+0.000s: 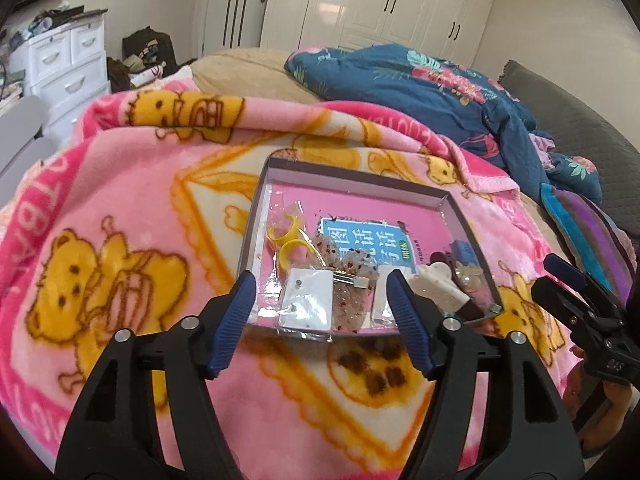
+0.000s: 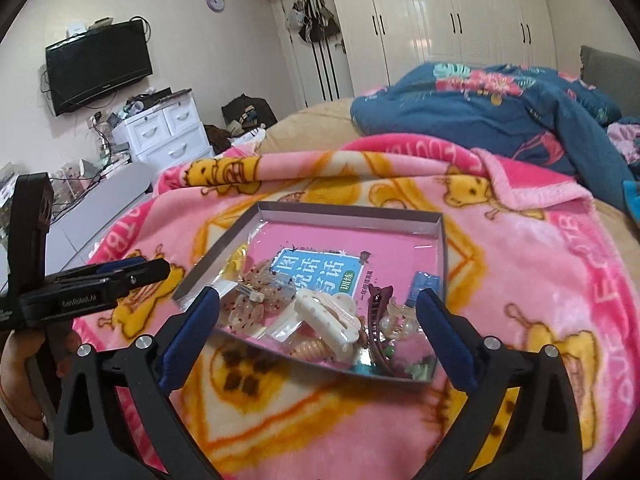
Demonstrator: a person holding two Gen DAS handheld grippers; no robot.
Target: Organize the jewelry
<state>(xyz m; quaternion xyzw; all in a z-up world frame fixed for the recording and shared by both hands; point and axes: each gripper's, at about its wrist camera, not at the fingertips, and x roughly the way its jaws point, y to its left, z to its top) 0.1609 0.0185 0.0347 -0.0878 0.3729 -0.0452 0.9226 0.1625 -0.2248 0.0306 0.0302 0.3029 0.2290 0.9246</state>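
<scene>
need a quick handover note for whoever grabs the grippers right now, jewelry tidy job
Left gripper: open, empty, above the tray's near edge.
Right gripper: wide open, empty, also at the near edge.
Shallow tray sits on the pink bear blanket. In it: yellow rings, white earring card in a bag, cream claw clip, brown hair clip, beaded pieces.
Done: pieces are gathered in the tray.
Left: everything lies heaped at the near side, unsorted.

Right tongs (image 2: pixel 320 322) gape empty — tray (image 2: pixel 352 218) of hair clips (image 2: pixel 332 320) beneath; pink blanket (image 2: pixel 520 280).
</scene>
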